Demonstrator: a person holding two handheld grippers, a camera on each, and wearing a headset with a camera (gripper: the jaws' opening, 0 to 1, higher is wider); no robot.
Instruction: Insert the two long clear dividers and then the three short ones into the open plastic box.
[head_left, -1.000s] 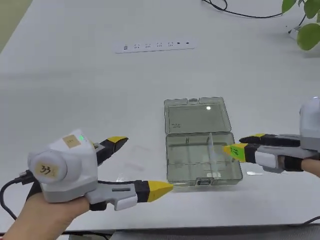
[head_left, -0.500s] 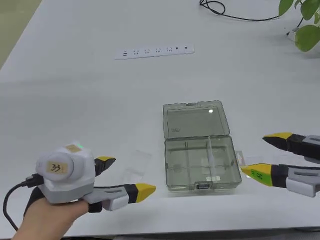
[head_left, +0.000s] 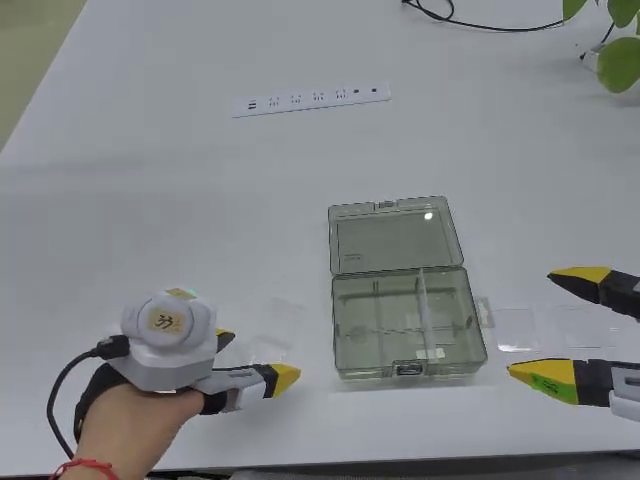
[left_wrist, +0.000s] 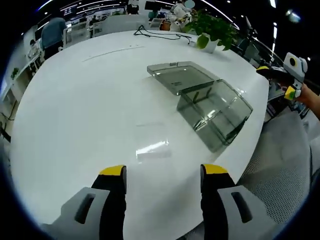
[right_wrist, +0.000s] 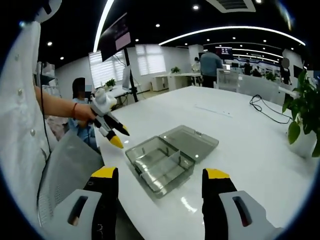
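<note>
Two grippers, jaws wide apart, holding nothing: left gripper (head_left: 255, 357) left of the open box (head_left: 395, 235), right gripper (head_left: 552, 325) right of it.

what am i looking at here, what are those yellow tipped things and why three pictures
No robot: a person holds a hand tool in each hand, the left gripper and right gripper, each with two yellow-tipped fingers. One picture comes from a headset camera looking down; the two round ones come from cameras riding on each gripper. On the white table lie an open box, clear dividers beside it and a power strip. Both grippers are open and hold nothing.
</note>
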